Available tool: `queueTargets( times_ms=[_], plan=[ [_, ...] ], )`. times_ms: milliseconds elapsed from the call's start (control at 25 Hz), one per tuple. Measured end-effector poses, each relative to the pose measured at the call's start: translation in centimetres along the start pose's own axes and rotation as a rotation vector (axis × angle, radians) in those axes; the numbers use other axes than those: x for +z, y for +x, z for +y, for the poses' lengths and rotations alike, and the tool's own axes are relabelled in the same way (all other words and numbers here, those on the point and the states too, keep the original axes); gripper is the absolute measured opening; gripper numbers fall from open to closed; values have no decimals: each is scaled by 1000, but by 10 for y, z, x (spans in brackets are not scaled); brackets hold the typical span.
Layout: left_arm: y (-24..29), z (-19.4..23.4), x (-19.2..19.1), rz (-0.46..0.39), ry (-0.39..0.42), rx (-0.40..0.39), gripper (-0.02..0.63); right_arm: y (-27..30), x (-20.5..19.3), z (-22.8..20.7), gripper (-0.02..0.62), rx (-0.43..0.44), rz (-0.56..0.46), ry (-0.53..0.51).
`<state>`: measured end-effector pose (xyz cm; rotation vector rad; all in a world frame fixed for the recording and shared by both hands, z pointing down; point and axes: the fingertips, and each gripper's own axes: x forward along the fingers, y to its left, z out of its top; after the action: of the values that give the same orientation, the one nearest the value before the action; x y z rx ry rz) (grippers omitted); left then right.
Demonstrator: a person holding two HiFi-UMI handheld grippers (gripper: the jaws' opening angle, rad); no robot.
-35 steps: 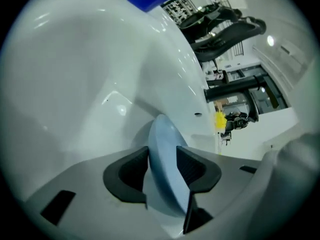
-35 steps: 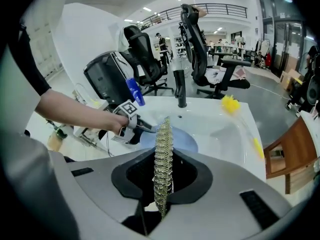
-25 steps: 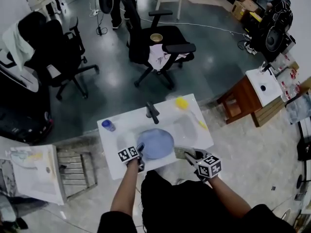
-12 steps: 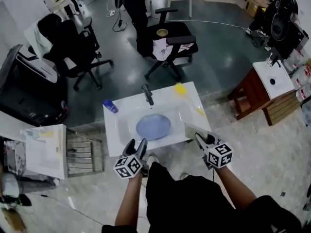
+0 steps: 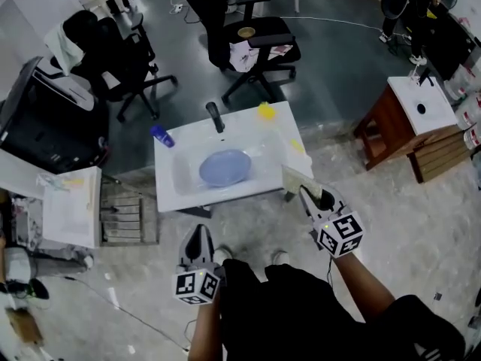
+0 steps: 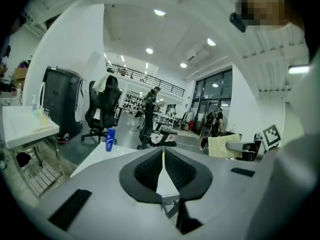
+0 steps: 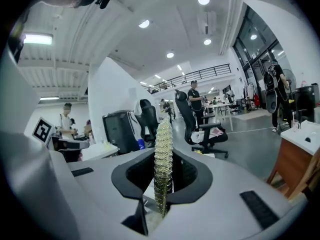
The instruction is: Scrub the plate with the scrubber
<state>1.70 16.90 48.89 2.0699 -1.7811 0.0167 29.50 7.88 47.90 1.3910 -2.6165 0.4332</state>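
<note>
The scrubber (image 5: 294, 180) is gripped by the right tool (image 5: 310, 198); the left tool (image 5: 199, 238) is held closed, empty. The plate (image 5: 225, 167) is seen lying in the sink (image 5: 167, 195).

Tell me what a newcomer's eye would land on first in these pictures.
A blue plate lying in a white sink that stands on the open floor draws the eye first. Next comes the right gripper, at the sink's near right corner, clamped on a yellow-green scrubber. The left gripper hangs short of the sink's near edge, jaws together on nothing.
</note>
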Motion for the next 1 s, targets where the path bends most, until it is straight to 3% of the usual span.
queueTargets(
  times_ms=[200,520,1000],
  plan=[
    [-9,5,9,-48,-21,14,5,-27,17,10,60,-40,-39,-66],
    [-11,0,38,-68,140,-19,5,-38,35,29,60,-73,-71,-91],
    [-1,-29,49,-115,123,-52,3,-46,46,20,58,-91,-82,-152]
  ],
)
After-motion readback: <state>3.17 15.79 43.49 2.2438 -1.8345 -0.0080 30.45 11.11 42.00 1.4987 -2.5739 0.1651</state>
